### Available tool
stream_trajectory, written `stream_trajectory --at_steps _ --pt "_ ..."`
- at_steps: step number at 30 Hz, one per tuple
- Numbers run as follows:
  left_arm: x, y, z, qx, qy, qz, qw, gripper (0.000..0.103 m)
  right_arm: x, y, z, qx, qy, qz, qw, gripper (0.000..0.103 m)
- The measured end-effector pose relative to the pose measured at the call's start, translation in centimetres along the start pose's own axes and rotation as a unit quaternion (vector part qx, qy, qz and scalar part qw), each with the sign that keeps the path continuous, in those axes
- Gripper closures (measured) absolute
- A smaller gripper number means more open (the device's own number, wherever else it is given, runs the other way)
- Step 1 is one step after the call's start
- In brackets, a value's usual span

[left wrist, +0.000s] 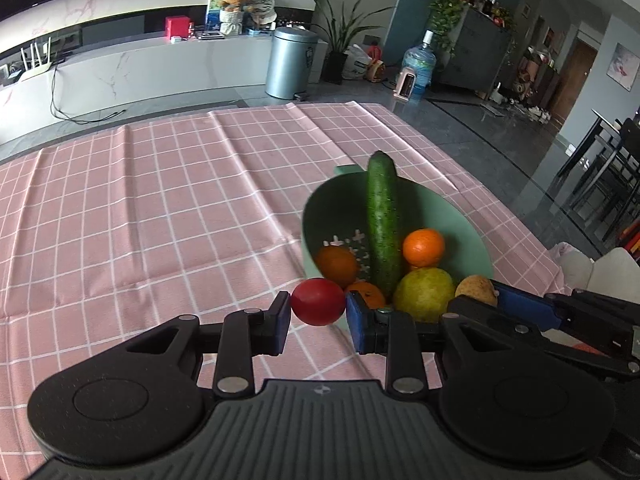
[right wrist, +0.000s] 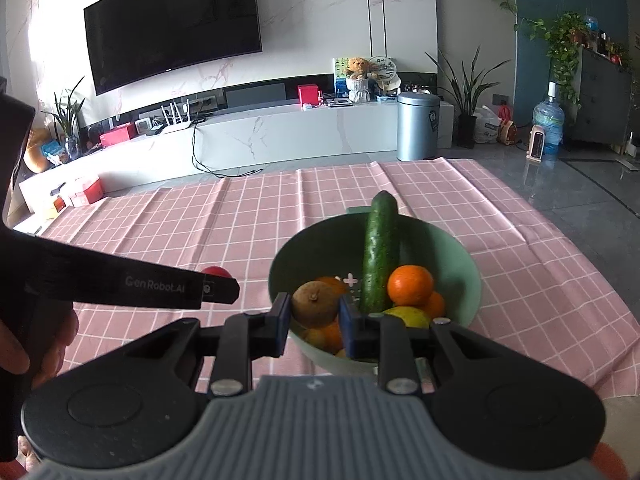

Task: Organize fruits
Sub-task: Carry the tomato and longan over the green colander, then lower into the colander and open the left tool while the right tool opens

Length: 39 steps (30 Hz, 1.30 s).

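Observation:
A green bowl on the pink checked tablecloth holds a cucumber, oranges and a yellow-green fruit. My left gripper is shut on a red tomato, held just left of the bowl's near rim. My right gripper is shut on a brown kiwi-like fruit over the bowl's near edge. The right gripper shows in the left wrist view. The left gripper shows in the right wrist view, with the tomato peeking behind it.
The pink tablecloth covers the table; its far edge and right edge drop to a grey floor. A silver bin, a water bottle and a TV console stand beyond the table.

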State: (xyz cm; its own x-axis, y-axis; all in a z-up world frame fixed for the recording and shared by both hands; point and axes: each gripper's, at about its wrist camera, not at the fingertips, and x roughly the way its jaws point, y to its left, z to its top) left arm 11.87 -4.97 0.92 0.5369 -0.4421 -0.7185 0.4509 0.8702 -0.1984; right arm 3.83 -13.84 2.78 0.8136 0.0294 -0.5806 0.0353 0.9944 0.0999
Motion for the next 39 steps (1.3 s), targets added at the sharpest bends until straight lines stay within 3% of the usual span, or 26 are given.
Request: stream_trajectory --at_steps 8,13,20,37,39 --pt "2.7 -4.0 2.0 0.035 0.019 -0.01 0.9992 0.07 0.3 -5.2 0.9 0.026 0.013 -0.018 0.999 0.081" --pt "5.2 -5.1 2.6 0.048 0.051 -0.009 0.9975 0.07 2.1 -7.4 1.1 0.044 0.043 -0.004 0.998 0.081" --pt "8.3 -5.2 2.9 0.058 0.092 -0.002 0.9941 0.07 5.8 -8.4 1.7 0.017 0.091 0.006 0.996 0.082" --pt "11.6 -4.9 3.2 0.06 0.127 0.012 0.99 0.069 8.7 -8.9 2.0 -0.023 0.12 0.016 0.992 0.081" --pt "11.5 -4.8 3.2 0.056 0.127 0.013 0.9902 0.064 8.7 -8.8 2.1 -0.023 0.121 0.016 0.992 0.081"
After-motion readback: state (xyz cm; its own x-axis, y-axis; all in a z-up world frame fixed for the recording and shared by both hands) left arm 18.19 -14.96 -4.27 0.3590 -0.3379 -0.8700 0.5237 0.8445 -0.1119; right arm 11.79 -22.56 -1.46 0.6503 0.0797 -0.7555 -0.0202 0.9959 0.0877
